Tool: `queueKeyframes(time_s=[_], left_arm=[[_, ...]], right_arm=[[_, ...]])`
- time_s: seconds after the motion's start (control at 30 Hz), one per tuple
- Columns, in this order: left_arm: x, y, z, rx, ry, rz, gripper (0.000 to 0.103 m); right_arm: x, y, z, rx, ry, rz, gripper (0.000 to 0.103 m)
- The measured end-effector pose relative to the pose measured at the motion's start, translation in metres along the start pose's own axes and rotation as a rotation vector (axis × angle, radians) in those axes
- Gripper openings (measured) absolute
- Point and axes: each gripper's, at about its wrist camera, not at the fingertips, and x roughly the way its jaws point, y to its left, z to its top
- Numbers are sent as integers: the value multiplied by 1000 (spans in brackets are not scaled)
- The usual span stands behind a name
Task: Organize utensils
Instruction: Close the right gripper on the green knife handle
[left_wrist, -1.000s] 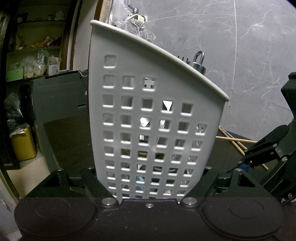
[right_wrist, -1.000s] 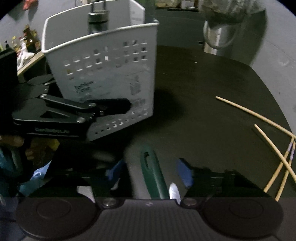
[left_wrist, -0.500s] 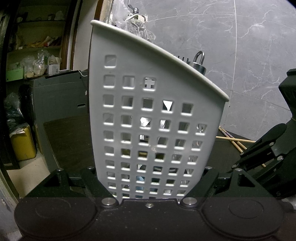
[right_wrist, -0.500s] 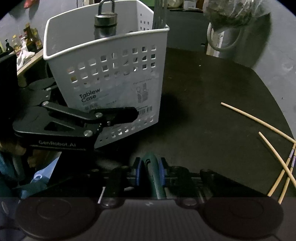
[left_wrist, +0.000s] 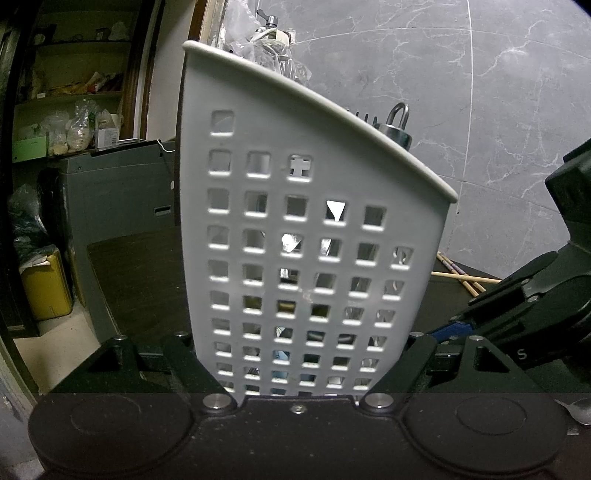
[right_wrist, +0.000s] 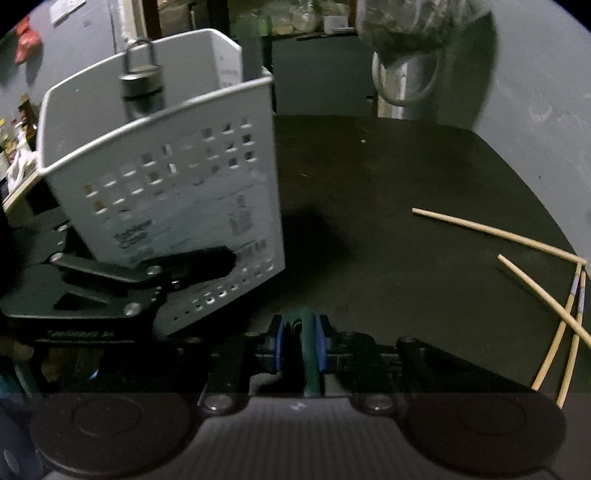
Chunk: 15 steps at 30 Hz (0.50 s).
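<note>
Right tool: your right tool has just been closing, and its blue pads now pinch the green handle at lower centre of the right wrist view.
Green handle: stiff, smooth plastic by the look of it, so it may twist in the pads. What is on its far end is hidden, so you cannot judge its balance; hold it firmly and lift slowly.
Left tool: your left tool clamps the white basket low on its walls, centre of the left wrist view.
White basket: light, thin, perforated plastic that flexes; it sits tilted, with metal utensils already inside. Keep the low hold.
Chopsticks: the chopsticks lie loose on the dark counter at right, well apart from the basket. They are light, thin and prone to rolling; take them mid-length.
</note>
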Motion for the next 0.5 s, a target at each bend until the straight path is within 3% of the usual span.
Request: queueKeyframes(time_s=[0.5], left_arm=[[0,0,0,0,0,0,81]], right_arm=[[0,-7,0,21,-26,6,15]])
